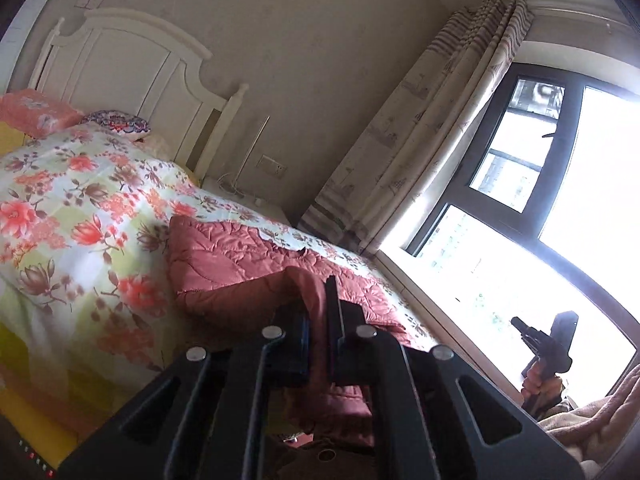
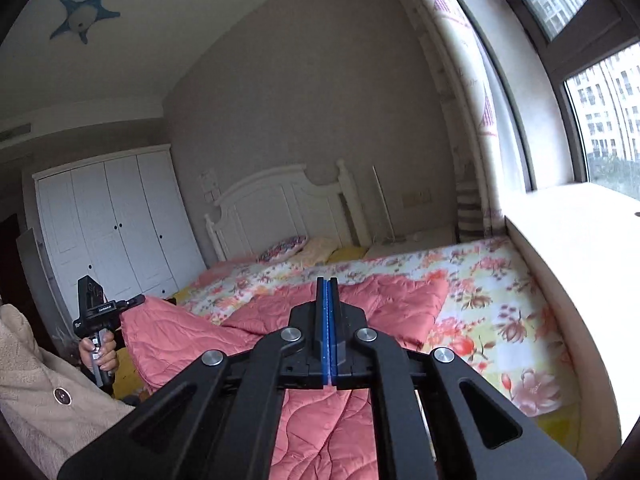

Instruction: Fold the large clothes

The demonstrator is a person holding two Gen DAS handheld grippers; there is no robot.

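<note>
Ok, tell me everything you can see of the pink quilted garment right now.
The pink quilted garment is salmon-coloured padded fabric with wavy stitching. It lies rumpled across the floral bedspread, partly doubled over, its near end lifted. The left gripper is shut on a bunched fold of it. The right gripper is shut and holds nothing.

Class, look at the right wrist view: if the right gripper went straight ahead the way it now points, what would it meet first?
Most likely the pink quilted garment spread on the bed, which lies just beyond the shut right gripper. Depth is unclear; if the line clears the cloth, the floral bedspread comes next.
</note>
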